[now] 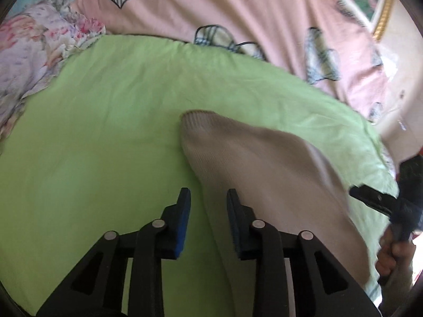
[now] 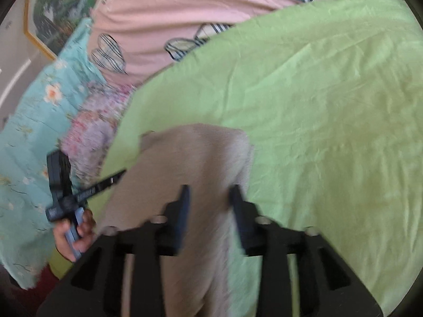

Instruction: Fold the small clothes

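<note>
A beige knitted sock (image 1: 253, 163) lies flat on a green cloth (image 1: 105, 132), its ribbed cuff pointing away from me. My left gripper (image 1: 208, 198) is open and empty, hovering over the sock's left edge. My right gripper (image 2: 210, 192) is open and empty, hovering over the same sock (image 2: 195, 158) in the blurred right wrist view. The right gripper also shows at the right edge of the left wrist view (image 1: 375, 200), beside the sock. The left gripper shows at the left of the right wrist view (image 2: 116, 178).
The green cloth (image 2: 330, 132) is spread on a bed with a pink sheet (image 1: 238, 5) printed with plaid hearts. A floral quilt (image 1: 34, 52) is bunched at the left, and a teal floral cover (image 2: 31, 132) lies beside it. A framed picture (image 2: 50, 18) hangs on the wall.
</note>
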